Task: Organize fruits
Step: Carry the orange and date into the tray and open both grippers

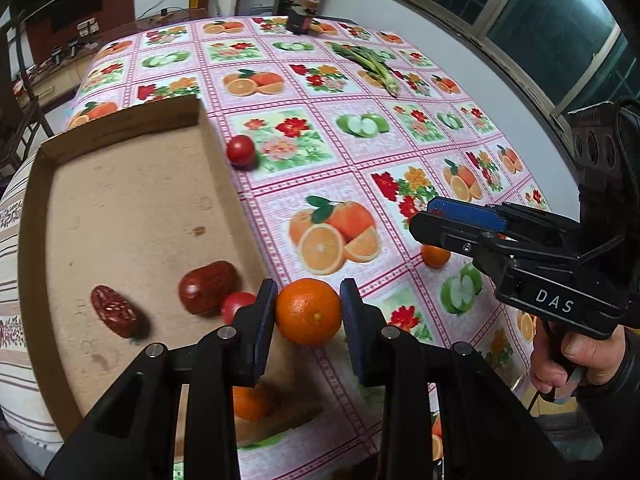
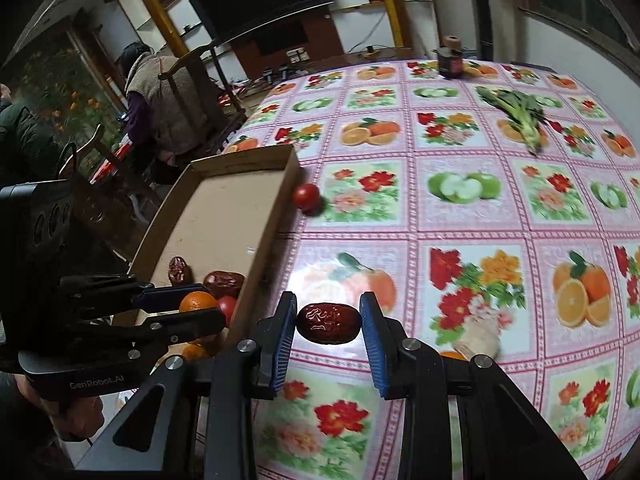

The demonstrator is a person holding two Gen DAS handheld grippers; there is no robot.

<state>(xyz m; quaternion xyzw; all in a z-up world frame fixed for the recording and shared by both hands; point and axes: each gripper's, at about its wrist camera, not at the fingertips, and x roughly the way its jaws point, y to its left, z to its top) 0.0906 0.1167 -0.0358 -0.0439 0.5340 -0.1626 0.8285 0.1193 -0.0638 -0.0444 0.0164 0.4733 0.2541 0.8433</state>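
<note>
My left gripper [image 1: 308, 308] is shut on an orange [image 1: 308, 311] and holds it above the right wall of a cardboard box [image 1: 132, 216]. The box holds two red dates [image 1: 208, 287] [image 1: 116, 311], a small tomato [image 1: 236, 305] and another orange [image 1: 248, 402]. My right gripper [image 2: 329, 322] is shut on a red date [image 2: 329, 323], held above the tablecloth beside the box [image 2: 224, 216]. In the left wrist view the right gripper [image 1: 424, 220] hovers over a small orange [image 1: 435, 255]. A loose tomato [image 1: 241, 151] lies by the box's outer wall; it also shows in the right wrist view [image 2: 306, 197].
A bunch of green vegetable [image 1: 368, 65] lies at the far side of the fruit-print tablecloth [image 1: 360, 152]. A dark jar [image 1: 301, 18] stands at the far edge. People sit on chairs [image 2: 168, 108] left of the table. A wall and window run along the right.
</note>
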